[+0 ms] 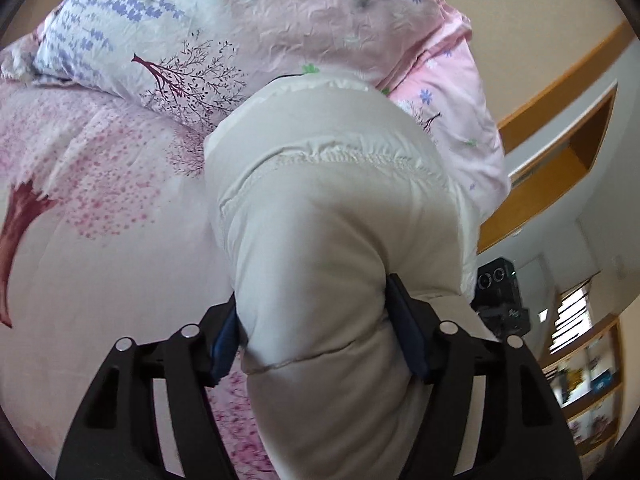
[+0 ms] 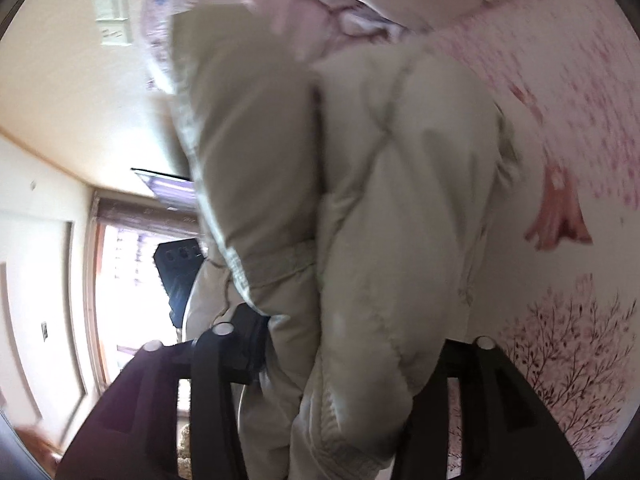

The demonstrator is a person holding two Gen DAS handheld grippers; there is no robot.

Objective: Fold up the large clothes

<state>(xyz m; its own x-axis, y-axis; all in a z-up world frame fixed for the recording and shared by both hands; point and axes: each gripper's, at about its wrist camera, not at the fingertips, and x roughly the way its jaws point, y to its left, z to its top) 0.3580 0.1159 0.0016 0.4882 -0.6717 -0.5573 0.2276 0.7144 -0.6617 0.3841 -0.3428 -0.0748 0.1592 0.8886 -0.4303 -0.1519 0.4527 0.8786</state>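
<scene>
A cream padded jacket point(image 1: 320, 208) fills the middle of the left wrist view, bunched and held above a pink floral bedspread point(image 1: 100, 208). My left gripper point(image 1: 316, 332) is shut on a thick fold of the jacket, its blue pads pressed on both sides. In the right wrist view the same jacket point(image 2: 380, 208) hangs in folds. My right gripper point(image 2: 344, 344) is shut on another bunch of the jacket; its right finger is mostly hidden by fabric. The view is blurred.
A pillow point(image 1: 132, 32) with purple and tree prints lies at the head of the bed. The other gripper's camera point(image 1: 498, 296) shows at the right. Wooden shelving point(image 1: 560, 160) and a window point(image 2: 132, 280) stand beyond the bed.
</scene>
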